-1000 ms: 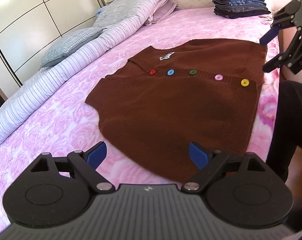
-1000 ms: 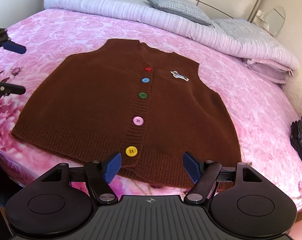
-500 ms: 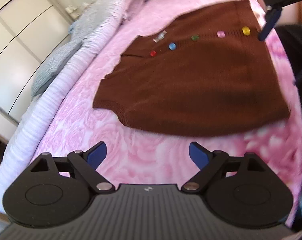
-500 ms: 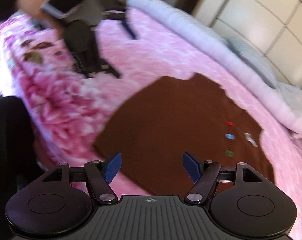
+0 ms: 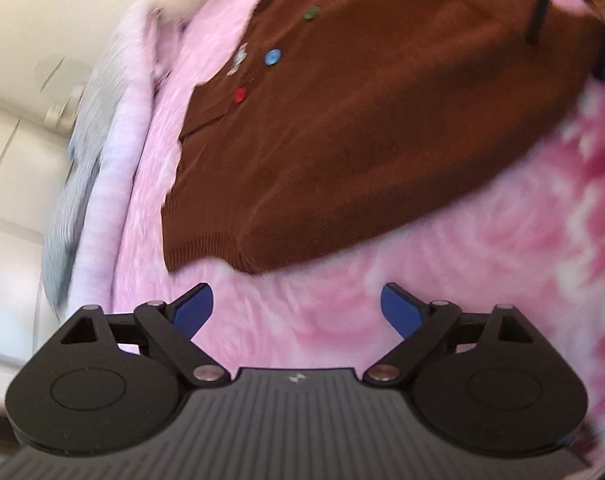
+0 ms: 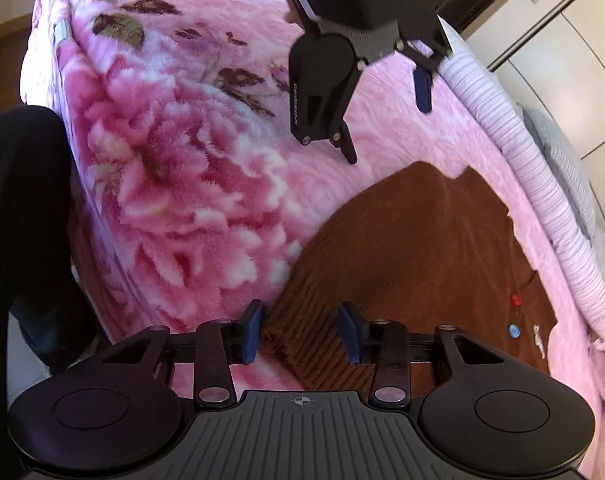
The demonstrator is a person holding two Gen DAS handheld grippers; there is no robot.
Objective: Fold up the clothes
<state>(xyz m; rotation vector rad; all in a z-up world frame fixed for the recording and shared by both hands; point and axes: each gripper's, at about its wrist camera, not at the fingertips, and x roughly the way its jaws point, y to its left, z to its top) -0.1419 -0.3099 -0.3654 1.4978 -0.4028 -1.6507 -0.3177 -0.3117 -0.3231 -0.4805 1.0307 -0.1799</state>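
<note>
The brown vest [image 6: 414,264] lies flat on the pink bed [image 6: 174,184], lower right of frame. Right gripper [image 6: 300,334] jaws are closing around its hem corner to lift it; left gripper [image 5: 296,310] is wide open, empty.

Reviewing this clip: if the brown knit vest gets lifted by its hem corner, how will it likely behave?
The brown knit vest lies limp on the pink blanket, so it will probably drape and sag. Its ribbed hem corner sits between the closing right gripper, likely easy to pinch. The fuzzy blanket may drag slightly.
</note>
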